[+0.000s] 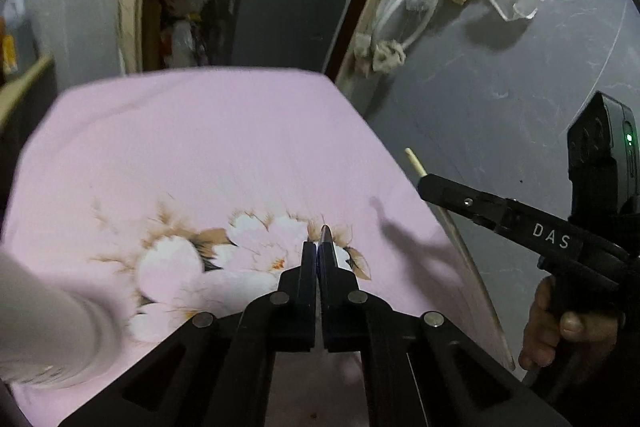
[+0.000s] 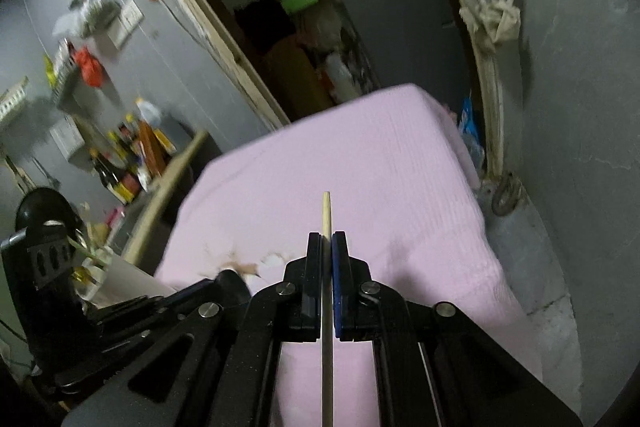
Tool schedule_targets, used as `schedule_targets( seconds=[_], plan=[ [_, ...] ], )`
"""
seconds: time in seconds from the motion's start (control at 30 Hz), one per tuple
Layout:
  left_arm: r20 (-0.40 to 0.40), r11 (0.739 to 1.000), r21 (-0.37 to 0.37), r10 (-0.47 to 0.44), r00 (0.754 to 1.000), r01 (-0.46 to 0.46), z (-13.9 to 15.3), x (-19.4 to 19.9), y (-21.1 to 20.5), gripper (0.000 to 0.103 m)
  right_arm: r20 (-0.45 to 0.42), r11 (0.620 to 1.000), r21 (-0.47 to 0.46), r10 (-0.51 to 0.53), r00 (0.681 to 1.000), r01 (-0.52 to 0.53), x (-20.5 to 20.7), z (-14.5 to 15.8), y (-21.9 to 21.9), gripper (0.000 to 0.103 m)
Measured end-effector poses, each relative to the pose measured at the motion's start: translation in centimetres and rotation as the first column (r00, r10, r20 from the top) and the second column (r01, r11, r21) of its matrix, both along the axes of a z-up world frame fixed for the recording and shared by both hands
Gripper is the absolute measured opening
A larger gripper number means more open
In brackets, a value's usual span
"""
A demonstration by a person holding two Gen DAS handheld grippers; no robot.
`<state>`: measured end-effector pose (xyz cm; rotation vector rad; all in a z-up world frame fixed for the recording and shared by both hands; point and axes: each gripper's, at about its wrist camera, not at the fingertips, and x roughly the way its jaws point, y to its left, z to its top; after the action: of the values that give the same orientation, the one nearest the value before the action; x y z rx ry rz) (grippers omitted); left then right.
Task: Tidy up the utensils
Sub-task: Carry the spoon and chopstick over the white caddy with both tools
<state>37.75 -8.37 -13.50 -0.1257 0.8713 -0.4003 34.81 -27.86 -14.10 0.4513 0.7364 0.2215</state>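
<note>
**Both tongs loaded, clear of the cloth**

Left tongs (image 1: 318, 247): jaws closed down to a sliver on a thin dark utensil (image 1: 325, 233); only its pointed tip shows past the pads. I cannot tell what kind of utensil it is.

Right tongs (image 2: 330, 241): jaws closed on a pale chopstick (image 2: 326, 211), gripped partway along, the short end poking forward, the long end running back under the tongs. It lies straight along the jaw line, which is good.

Below both: pink cloth (image 1: 200, 147) with a flower print. A white cup (image 1: 48, 327) sits blurred at my left, on the cloth's near edge; likely the holder.

Notes for doing this step well:
- Keep both squeezes firm; thin sticks pivot easily in flat pads.
- Move one tongs at a time to the cup so they do not collide.
- Tilt the chopstick's long end down before lowering.
- Release only once the end is inside the rim.

Risk: the left grip is close to the tip and may slip.
</note>
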Motion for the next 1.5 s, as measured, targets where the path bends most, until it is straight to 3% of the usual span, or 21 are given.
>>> schedule_targets(
  seconds=[0.13,0.33,0.53,0.7,0.97,1.23,1.5],
  plan=[
    [0.112,0.998,0.041,0.051,0.992,-0.055,3.3,-2.2,1.2,0.002,0.112,0.999,0.029,-0.029,0.993,0.026,-2.2,2.2,0.5,0.004],
    [0.217,0.992,0.024,0.112,0.970,-0.120,8.0,-4.8,4.4,0.002,0.259,0.999,-0.002,-0.034,0.965,0.035,-4.0,6.4,3.2,0.004],
    [0.283,0.986,0.003,0.160,0.946,-0.168,11.9,-6.0,8.3,0.002,0.404,0.999,-0.040,0.008,0.915,0.009,-4.3,12.0,7.9,0.004],
    [0.351,0.974,-0.026,0.219,0.910,-0.225,15.5,-7.0,12.2,0.002,0.507,0.998,0.007,0.046,0.861,-0.058,-3.9,16.1,11.7,0.004],
    [0.409,0.946,-0.048,0.311,0.858,-0.320,17.9,-7.7,18.5,0.002,0.593,0.989,0.052,0.083,0.801,-0.142,-2.5,18.9,18.0,0.004],
    [0.437,0.882,-0.079,0.449,0.779,-0.464,18.5,-8.4,24.2,0.002,0.632,0.983,0.122,0.027,0.775,-0.134,-0.9,18.4,21.9,0.004],
    [0.451,0.788,-0.074,0.573,0.684,-0.611,17.4,-8.6,28.0,0.002,0.611,0.993,0.119,-0.093,0.786,0.025,0.4,16.0,24.2,0.004]
  ],
)
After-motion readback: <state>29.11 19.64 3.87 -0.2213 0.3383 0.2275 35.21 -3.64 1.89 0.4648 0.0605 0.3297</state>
